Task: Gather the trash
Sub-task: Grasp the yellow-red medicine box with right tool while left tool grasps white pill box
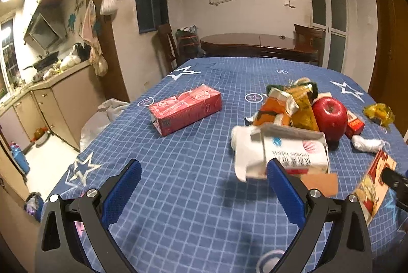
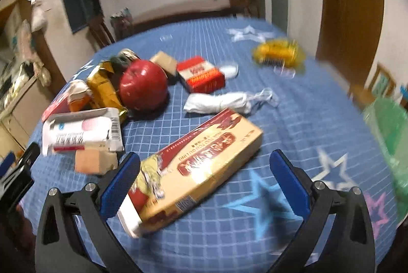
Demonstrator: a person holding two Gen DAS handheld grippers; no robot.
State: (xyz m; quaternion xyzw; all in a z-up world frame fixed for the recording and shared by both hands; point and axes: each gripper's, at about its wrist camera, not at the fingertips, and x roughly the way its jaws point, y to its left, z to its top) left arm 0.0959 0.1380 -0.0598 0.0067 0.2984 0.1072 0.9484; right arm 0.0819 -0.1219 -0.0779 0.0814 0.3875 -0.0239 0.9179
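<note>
Trash lies on a table with a blue checked cloth [image 1: 193,209]. In the left wrist view a red carton [image 1: 185,108] lies ahead, and a white box [image 1: 288,153] is by my right fingertip [image 1: 276,172]. My left gripper [image 1: 204,171] is open and empty above the cloth. In the right wrist view my right gripper [image 2: 204,167] is open, with a long yellow and red box [image 2: 196,168] lying between its fingers, not gripped. Beyond lie the white box [image 2: 81,132], yellow wrappers [image 2: 104,89], a small red box [image 2: 201,76], a crumpled white tissue [image 2: 219,101] and a yellow wrapper [image 2: 279,53].
A red apple [image 2: 142,88] sits among the trash, also in the left wrist view [image 1: 330,117]. A green plastic bag [image 2: 387,145] hangs at the table's right edge. A kitchen counter [image 1: 38,89] and a white bag [image 1: 102,117] on the floor are left of the table.
</note>
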